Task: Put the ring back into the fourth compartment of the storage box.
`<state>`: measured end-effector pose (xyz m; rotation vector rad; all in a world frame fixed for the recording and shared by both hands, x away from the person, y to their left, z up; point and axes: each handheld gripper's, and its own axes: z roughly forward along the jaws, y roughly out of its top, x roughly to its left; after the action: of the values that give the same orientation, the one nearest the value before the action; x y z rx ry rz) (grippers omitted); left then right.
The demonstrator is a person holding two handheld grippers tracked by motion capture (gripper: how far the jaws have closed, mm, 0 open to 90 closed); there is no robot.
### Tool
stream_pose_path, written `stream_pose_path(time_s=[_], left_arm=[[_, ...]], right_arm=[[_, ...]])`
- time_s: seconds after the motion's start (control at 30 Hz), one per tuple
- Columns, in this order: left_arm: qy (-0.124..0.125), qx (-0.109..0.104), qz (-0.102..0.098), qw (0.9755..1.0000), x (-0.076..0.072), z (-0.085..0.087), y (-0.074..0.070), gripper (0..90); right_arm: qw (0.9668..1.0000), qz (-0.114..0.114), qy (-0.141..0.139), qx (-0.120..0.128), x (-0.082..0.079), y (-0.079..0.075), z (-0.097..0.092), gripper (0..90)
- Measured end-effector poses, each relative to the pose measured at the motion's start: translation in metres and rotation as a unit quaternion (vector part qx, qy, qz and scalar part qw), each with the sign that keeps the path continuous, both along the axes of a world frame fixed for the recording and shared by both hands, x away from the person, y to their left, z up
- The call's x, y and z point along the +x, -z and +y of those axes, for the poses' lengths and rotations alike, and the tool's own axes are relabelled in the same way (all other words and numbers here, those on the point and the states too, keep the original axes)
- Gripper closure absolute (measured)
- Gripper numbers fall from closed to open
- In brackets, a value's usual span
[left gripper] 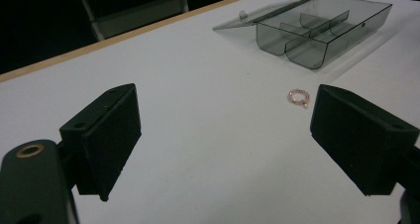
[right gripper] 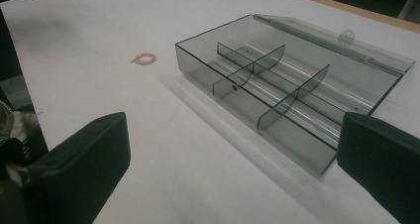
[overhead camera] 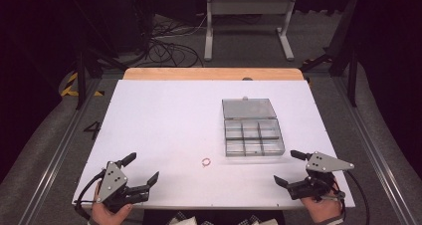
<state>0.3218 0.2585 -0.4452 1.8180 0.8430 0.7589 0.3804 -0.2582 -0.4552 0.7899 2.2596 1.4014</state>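
Two claws hovered at the near edge of the white worktop (overhead camera: 164, 115), one in each hand. Left claw (overhead camera: 141, 167) had its jaws spread wide with nothing between them; right claw (overhead camera: 290, 168) was likewise fully spread and empty. One small pinkish ring (overhead camera: 206, 161) lay on the bare surface between them, slightly ahead, well apart from both claws and near the front left corner of the box. One clear grey box (overhead camera: 253, 136) sat farther out on the right half, its lid (overhead camera: 248, 107) folded back flat behind it; six compartments, in two rows of three, all looked empty. Nothing lay between either claw and the ring. Beyond the worktop stood one white metal stand (overhead camera: 249, 23) and a tangle of cables (overhead camera: 164, 48). On the floor at left, a dark "4" (overhead camera: 92, 130) was marked.
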Motion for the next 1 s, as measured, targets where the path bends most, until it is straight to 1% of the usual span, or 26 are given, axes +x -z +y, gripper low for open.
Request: stream_pose_path(time_s=[0.1, 0.2, 0.23, 0.3, 0.33, 0.37, 0.43, 0.47, 0.53, 0.6, 0.63, 0.67, 0.73, 0.77, 0.87, 0.9, 1.0], left_arm=[[0.000, 0.004, 0.000, 1.0000, 0.000, 0.000, 0.000, 13.3], [-0.003, 0.008, -0.006, 0.9999, -0.001, -0.001, 0.000, 13.5], [-0.003, 0.012, -0.011, 0.9999, -0.001, -0.002, 0.001, 13.7], [-0.001, 0.016, -0.015, 0.9998, -0.001, -0.002, 0.001, 13.6], [-0.001, 0.016, -0.015, 0.9998, -0.001, -0.002, 0.001, 13.6], [0.001, 0.011, -0.015, 0.9998, -0.002, -0.001, 0.001, 13.6], [0.001, 0.013, -0.014, 0.9998, -0.001, -0.001, 0.000, 13.6], [0.003, 0.006, -0.006, 1.0000, -0.001, 0.000, 0.000, 13.5], [0.004, 0.006, -0.006, 1.0000, -0.001, 0.001, 0.000, 13.4], [0.004, 0.001, -0.002, 1.0000, -0.001, 0.000, 0.000, 13.4], [0.004, 0.002, 0.000, 1.0000, -0.001, 0.000, 0.000, 13.4], [0.004, 0.006, -0.001, 1.0000, -0.001, 0.000, 0.000, 13.4], [0.002, 0.007, -0.001, 1.0000, -0.001, -0.001, 0.001, 13.4], [0.002, 0.012, -0.005, 0.9999, -0.001, -0.001, 0.000, 13.4], [0.001, 0.013, -0.006, 0.9999, -0.001, -0.001, 0.001, 13.4], [0.001, 0.011, -0.003, 0.9999, -0.001, -0.001, 0.001, 13.4], [0.002, 0.013, -0.002, 0.9999, 0.000, -0.001, 0.001, 13.4]], right_arm=[[1.0000, 0.000, -0.003, 0.000, 0.000, 0.000, 0.001, 0.7], [1.0000, -0.001, -0.004, -0.004, -0.001, -0.001, 0.002, 0.6], [1.0000, -0.001, -0.005, -0.004, 0.000, 0.000, 0.002, 0.6], [1.0000, -0.001, -0.006, -0.007, 0.000, 0.000, 0.003, 0.6], [1.0000, -0.001, -0.006, -0.007, 0.000, 0.000, 0.003, 0.6], [0.9999, -0.001, -0.007, -0.009, 0.000, 0.000, 0.004, 0.6], [0.9999, 0.000, -0.009, -0.010, 0.000, 0.000, 0.005, 0.8], [0.9999, 0.001, -0.009, -0.010, 0.000, 0.000, 0.005, 1.3], [0.9999, 0.003, -0.008, -0.009, 0.000, 0.000, 0.005, 1.6], [0.9999, 0.004, -0.006, -0.007, 0.000, 0.000, 0.005, 2.1], [0.9999, 0.005, -0.006, -0.007, 0.000, -0.001, 0.005, 2.4], [0.9999, 0.006, -0.006, -0.007, -0.001, -0.001, 0.005, 2.7], [0.9999, 0.006, -0.005, -0.009, -0.001, -0.001, 0.005, 3.3], [0.9999, 0.007, -0.006, -0.008, -0.001, -0.002, 0.006, 3.5], [0.9999, 0.008, -0.007, -0.013, 0.000, -0.003, 0.008, 3.7], [0.9998, 0.008, -0.009, -0.013, 0.000, -0.004, 0.009, 3.7], [0.9998, 0.007, -0.011, -0.014, 0.001, -0.005, 0.011, 3.7]])
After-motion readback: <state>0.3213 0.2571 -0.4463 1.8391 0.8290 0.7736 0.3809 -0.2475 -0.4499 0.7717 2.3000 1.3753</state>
